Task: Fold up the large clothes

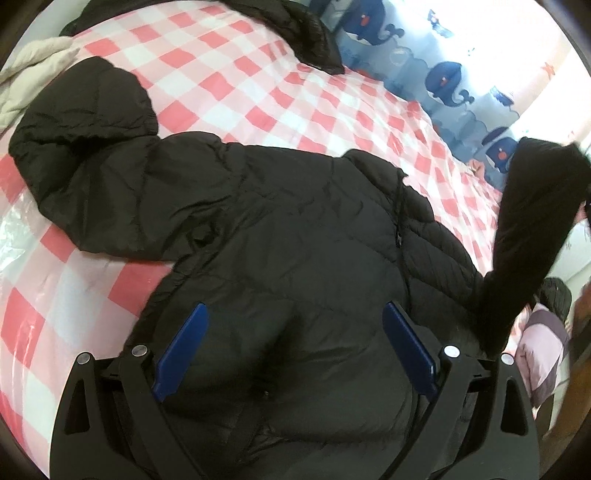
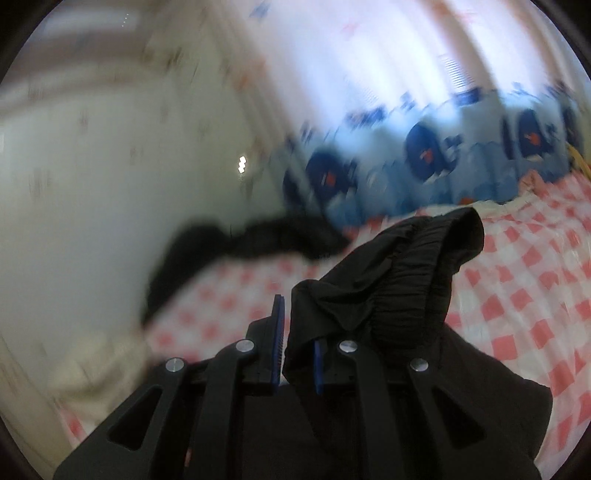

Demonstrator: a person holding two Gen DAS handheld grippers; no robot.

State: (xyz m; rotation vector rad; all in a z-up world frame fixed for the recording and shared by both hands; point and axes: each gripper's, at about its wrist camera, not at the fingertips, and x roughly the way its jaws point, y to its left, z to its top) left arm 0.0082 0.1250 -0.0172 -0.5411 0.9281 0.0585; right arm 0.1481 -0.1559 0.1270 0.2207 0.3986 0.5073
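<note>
A black puffer jacket [image 1: 280,229] lies spread on the pink-and-white checked bed [image 1: 229,88], one sleeve stretched to the far left. My left gripper [image 1: 295,317] is open and hovers just above the jacket's lower body. The other sleeve [image 1: 528,236] is lifted up at the right. In the right wrist view my right gripper [image 2: 299,328] is shut on that sleeve's elastic cuff [image 2: 399,280], which bunches up above the blue fingers [image 2: 277,332]. The view is motion-blurred.
Another black garment [image 1: 310,33] lies at the bed's far edge, and it shows blurred in the right wrist view [image 2: 236,243]. A cream blanket [image 1: 29,74] sits at the far left. A whale-print curtain [image 1: 443,77] hangs beyond the bed. Pink clothing [image 1: 539,354] lies at the right.
</note>
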